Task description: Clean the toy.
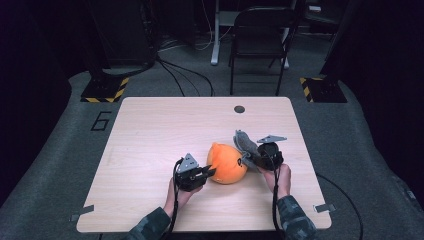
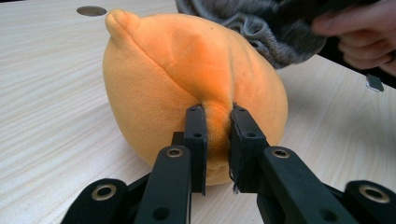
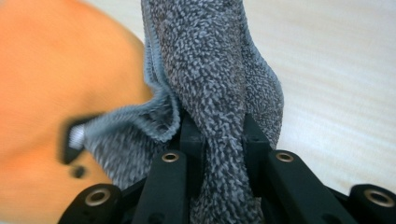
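Note:
An orange plush toy [image 1: 227, 164], round with a pointed tip, rests on the wooden table [image 1: 150, 130]. My left gripper [image 1: 209, 173] is shut on a pinched fold of the orange plush toy [image 2: 196, 88], at its near left side. A grey knitted cloth [image 1: 245, 143] lies against the toy's right side. My right gripper [image 1: 249, 161] is shut on this grey cloth [image 3: 210, 79], which bunches up between the jaws and stands above them. The orange toy [image 3: 51, 84] sits blurred at the left of the right gripper view.
A dark round hole [image 1: 239, 109] marks the table's far edge. A black folding chair [image 1: 260, 40] and cables stand on the floor beyond the table. A small metal bracket [image 1: 324, 207] sits at the near right corner.

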The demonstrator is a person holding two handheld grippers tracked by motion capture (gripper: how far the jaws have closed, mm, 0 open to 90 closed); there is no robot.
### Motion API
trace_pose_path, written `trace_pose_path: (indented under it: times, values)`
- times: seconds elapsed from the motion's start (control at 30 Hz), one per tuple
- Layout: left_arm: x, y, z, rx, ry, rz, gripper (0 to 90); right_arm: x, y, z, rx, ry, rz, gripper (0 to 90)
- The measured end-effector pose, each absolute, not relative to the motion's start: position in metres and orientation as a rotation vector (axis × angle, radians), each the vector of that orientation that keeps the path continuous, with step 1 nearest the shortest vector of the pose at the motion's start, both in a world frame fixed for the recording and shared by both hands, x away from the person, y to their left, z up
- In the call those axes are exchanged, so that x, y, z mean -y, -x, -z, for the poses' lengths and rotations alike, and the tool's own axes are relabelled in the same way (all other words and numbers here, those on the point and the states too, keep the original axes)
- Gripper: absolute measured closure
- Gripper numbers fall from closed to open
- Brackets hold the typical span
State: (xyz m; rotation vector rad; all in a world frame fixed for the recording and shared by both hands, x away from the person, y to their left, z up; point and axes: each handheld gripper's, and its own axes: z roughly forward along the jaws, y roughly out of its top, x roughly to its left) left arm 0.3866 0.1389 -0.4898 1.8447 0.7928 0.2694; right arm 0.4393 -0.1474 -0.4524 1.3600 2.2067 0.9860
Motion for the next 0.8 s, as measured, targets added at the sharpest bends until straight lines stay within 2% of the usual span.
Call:
trace_pose_path:
  times: [0.2,0.37,0.8]
  values:
    - [-0.138,-0.386,0.489,-0.784,-1.84,-0.274,78.7,0.105,-0.412,0.414,-2.264,-1.14,-1.179,76.4]
    - [-0.138,-0.385,0.49,-0.79,-1.849,-0.271,78.6,0.071,-0.401,0.422,-2.341,-1.031,-1.112,76.4]
    - [-0.14,-0.386,0.491,-0.781,-1.855,-0.28,78.6,0.114,-0.417,0.442,-2.276,-1.175,-1.001,76.5]
